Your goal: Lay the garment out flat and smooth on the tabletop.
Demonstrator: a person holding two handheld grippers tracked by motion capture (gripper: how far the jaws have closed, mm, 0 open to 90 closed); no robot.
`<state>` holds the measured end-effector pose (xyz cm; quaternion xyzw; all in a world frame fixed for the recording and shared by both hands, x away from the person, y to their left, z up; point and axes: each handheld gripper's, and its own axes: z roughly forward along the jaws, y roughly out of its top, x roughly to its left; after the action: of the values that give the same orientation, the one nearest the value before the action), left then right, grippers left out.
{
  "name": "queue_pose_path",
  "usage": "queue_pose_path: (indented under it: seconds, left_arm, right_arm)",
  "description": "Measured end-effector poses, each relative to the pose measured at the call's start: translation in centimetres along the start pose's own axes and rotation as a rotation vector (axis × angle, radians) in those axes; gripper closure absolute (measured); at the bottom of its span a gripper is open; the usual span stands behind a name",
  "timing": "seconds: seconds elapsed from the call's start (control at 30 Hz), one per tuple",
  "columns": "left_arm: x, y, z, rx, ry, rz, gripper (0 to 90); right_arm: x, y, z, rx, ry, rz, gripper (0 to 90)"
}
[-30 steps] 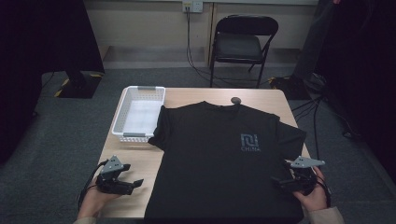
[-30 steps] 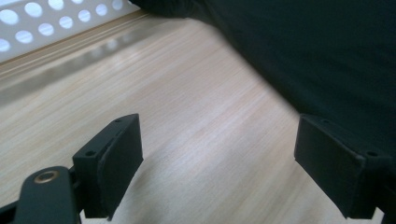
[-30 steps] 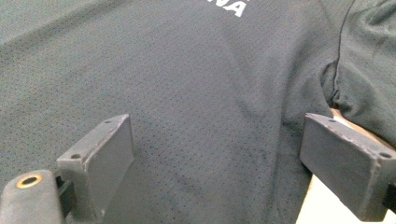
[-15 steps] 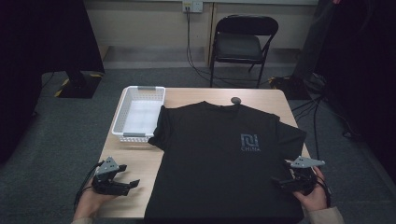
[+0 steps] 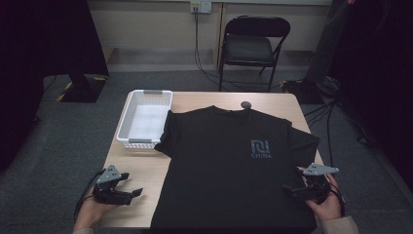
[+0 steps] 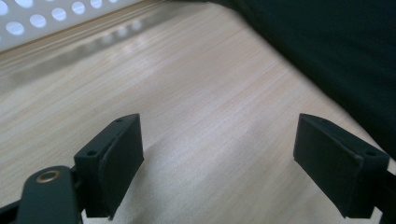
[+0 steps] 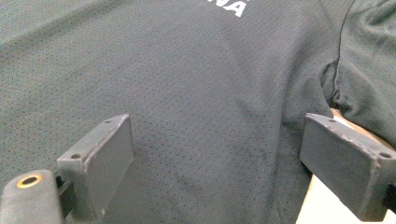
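Observation:
A black T-shirt (image 5: 234, 161) with a grey chest logo lies flat, front up, across the wooden table (image 5: 146, 165). My left gripper (image 5: 127, 191) hovers open over bare wood at the front left, a little left of the shirt's hem edge (image 6: 336, 56). Its jaws stand wide apart with nothing between them (image 6: 217, 158). My right gripper (image 5: 291, 190) is open at the shirt's right side, just below the right sleeve. In the right gripper view the jaws straddle the shirt fabric (image 7: 196, 102) near the sleeve seam, with a gap between them (image 7: 215, 158).
A white perforated basket (image 5: 145, 118) stands at the table's back left, touching the shirt's left sleeve. A small dark round object (image 5: 246, 104) lies by the collar at the far edge. A folding chair (image 5: 251, 46) stands behind the table.
My left gripper has drifted slightly back and to the left, away from the shirt. The right gripper has barely moved.

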<state>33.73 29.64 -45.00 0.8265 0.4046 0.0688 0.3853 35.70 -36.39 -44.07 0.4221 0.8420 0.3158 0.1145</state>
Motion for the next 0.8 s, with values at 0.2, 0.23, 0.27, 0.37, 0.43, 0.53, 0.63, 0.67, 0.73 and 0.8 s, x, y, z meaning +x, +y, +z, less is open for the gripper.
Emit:
queue_pose_path:
  seconds: [0.2,0.23,0.27,0.37,0.43,0.53,0.63,0.67,0.73,0.8]
  left_arm:
    - [0.22,-0.34,-0.12,0.008,0.007,0.003,15.6]
    - [0.22,-0.38,-0.12,0.01,0.009,0.003,15.6]
    - [0.22,-0.42,-0.1,0.01,0.007,0.005,15.7]
    - [0.21,-0.49,-0.03,0.019,0.006,0.013,16.1]
    - [0.22,-0.51,-0.02,0.019,0.008,0.016,16.1]
    - [0.29,-0.59,-0.06,0.021,0.013,0.014,16.2]
    - [0.33,-0.66,-0.09,0.03,0.027,0.017,16.5]
    - [0.38,-0.66,-0.14,0.027,0.029,0.016,16.6]
    - [0.44,-0.69,-0.19,0.024,0.027,0.006,16.7]
    - [0.43,-0.8,-0.11,0.033,0.023,0.007,16.7]
  right_arm:
    - [0.0,0.0,0.0,0.0,0.0,-0.001,8.8]
    - [0.0,0.0,0.0,0.0,0.0,0.0,8.9]
    - [0.0,0.0,0.0,0.0,0.0,-0.001,8.9]
    - [0.0,0.0,0.0,0.0,0.0,0.0,8.9]
    - [0.0,0.0,0.0,0.0,0.0,-0.001,8.9]
    - [0.0,0.0,0.0,0.0,0.0,0.0,8.9]
    - [0.0,-0.01,0.0,0.0,0.0,-0.001,8.9]
    - [0.0,0.0,0.0,0.0,0.0,-0.001,8.8]
    - [0.0,-0.01,0.0,0.0,0.0,0.0,8.9]
    - [0.0,-0.01,0.0,0.0,0.0,-0.001,8.9]
